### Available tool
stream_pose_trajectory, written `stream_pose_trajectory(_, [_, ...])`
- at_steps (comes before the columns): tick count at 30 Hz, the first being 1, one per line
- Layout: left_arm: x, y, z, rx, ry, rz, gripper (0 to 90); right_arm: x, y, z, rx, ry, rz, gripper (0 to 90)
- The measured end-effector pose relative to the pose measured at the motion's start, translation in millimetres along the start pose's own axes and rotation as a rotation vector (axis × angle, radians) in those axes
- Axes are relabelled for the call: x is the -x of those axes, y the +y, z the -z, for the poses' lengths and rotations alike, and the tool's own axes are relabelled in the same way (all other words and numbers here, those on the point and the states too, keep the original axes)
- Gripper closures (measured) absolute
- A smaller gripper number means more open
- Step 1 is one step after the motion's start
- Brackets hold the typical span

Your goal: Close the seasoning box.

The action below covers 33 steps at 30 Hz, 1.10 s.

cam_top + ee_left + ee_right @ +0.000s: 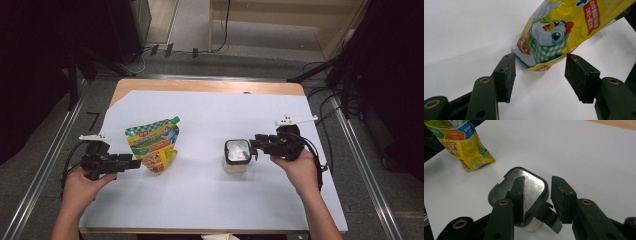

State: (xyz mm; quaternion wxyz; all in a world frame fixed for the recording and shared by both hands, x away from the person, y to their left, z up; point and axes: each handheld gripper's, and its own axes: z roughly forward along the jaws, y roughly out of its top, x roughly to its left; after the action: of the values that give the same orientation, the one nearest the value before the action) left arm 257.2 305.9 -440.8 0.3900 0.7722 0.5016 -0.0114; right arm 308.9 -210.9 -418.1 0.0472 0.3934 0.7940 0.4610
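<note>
A yellow and green snack pouch point(152, 145) with a cartoon chicken lies on the white sheet at the left. My left gripper point(136, 162) is level with its lower end. In the left gripper view the gripper point(540, 72) is open and the pouch point(554, 32) has a bottom corner between the pads, with the right pad clearly apart from it. A small container with a black-rimmed shiny lid point(237, 155) stands at centre right. My right gripper point(538, 180) is open over the container point(530, 180), its lid tab lying between the jaws unpressed. The pouch point(464, 142) lies beyond.
A white sheet point(210, 110) covers the wooden table, whose bare edge point(200, 86) runs along the far side. Metal rails flank the table left and right. Cables lie on the floor beyond the far edge.
</note>
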Motion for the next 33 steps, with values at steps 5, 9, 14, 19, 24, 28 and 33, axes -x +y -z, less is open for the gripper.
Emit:
stream_pose_trajectory(5, [-0.3, 0.0, 0.0, 0.002, -0.002, 0.001, 42.7, 9.1, -2.2, 6.0, 0.019, -0.022, -0.009, 58.6])
stream_pose_trajectory(9, [-0.5, 0.0, 0.1, 0.003, -0.001, 0.002, 42.7, 16.7, -5.1, 8.9, 0.026, -0.038, -0.026, 56.0])
stream_pose_trajectory(14, [-0.6, 0.1, 0.1, 0.004, -0.001, 0.003, 42.7, 26.3, -11.1, 10.0, 0.042, -0.055, -0.032, 52.9])
stream_pose_trajectory(19, [-1.5, 0.1, 0.1, 0.006, -0.001, 0.005, 42.4, 36.0, -18.1, 9.3, 0.05, -0.073, -0.036, 50.5])
stream_pose_trajectory(24, [-2.0, 0.3, 0.1, 0.006, 0.0, 0.005, 42.1, 49.2, -28.6, 5.1, 0.052, -0.097, -0.047, 48.6])
stream_pose_trajectory(28, [-2.4, 0.4, -0.3, 0.006, -0.003, 0.007, 41.8, 57.5, -34.0, 4.0, 0.047, -0.113, -0.059, 46.9])
stream_pose_trajectory(33, [-3.1, 0.5, -0.8, 0.006, -0.003, 0.011, 40.9, 65.4, -38.9, 1.9, 0.037, -0.129, -0.079, 43.8])
